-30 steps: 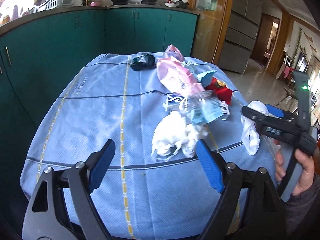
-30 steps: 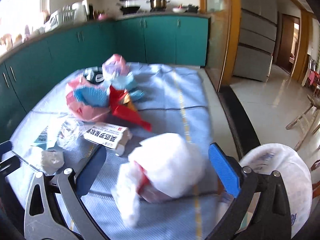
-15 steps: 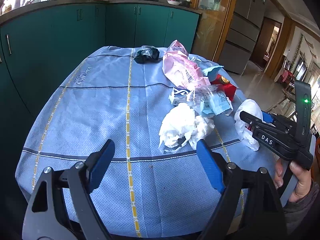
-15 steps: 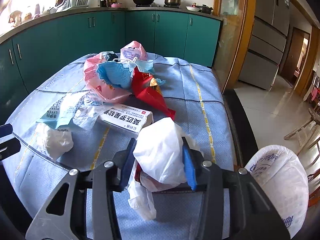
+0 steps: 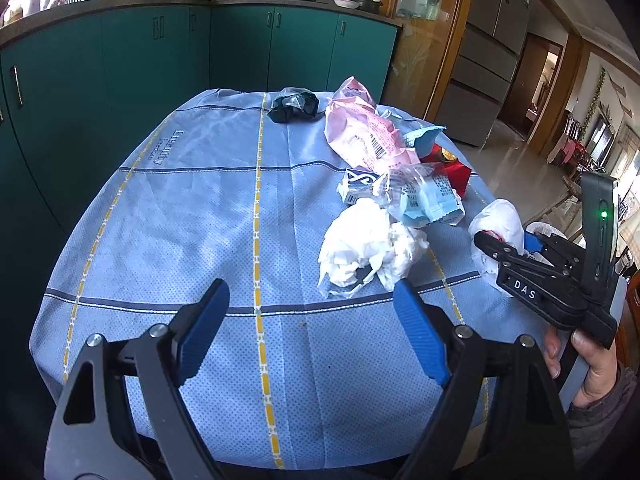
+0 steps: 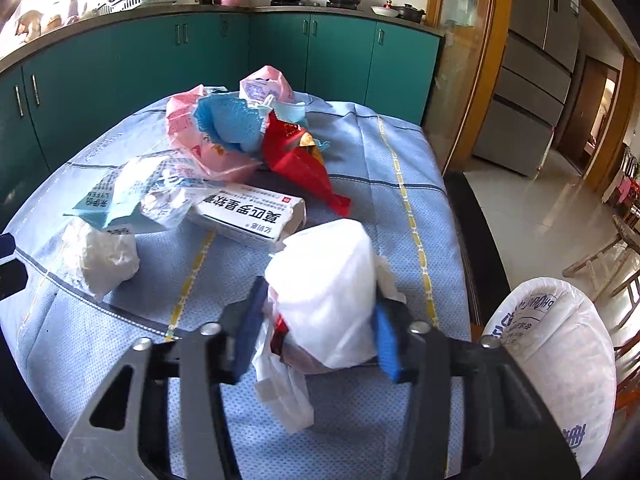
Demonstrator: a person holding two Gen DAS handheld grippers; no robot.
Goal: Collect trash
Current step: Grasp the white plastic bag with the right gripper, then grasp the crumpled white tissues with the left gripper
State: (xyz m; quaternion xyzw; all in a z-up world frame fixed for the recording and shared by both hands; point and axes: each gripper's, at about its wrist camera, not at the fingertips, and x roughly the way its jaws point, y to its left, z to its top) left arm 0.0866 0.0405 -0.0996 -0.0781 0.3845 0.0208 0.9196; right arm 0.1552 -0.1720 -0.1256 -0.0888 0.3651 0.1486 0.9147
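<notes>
A kitchen table under a blue cloth (image 5: pixel 208 208), mid-cleanup: the right gripper (image 6: pixel 316 334) is clamped on a white plastic bag (image 6: pixel 326 300) at the near right edge of the table, its loose tail hanging below the blue pads (image 6: pixel 385 344). The left gripper (image 5: pixel 308 328) hovers with jaws spread wide and nothing between them, low over the near edge. Just beyond it lies a crumpled wad of tissue (image 5: pixel 368 244); farther off sit a white box (image 6: pixel 250 216), a clear wrapper (image 5: pixel 424 200), a pink packet (image 5: pixel 364 136), a red packet (image 6: pixel 300 160) and a dark bag (image 5: pixel 294 104). The bag looks light, soft and slippery — likely to squash and slide, so a grip across its bunched middle seems safest. Something red shows inside it, too hidden to identify. A white-lined bin (image 6: pixel 556 364) beside the table is cut off at the picture's edge — its depth cannot be judged
</notes>
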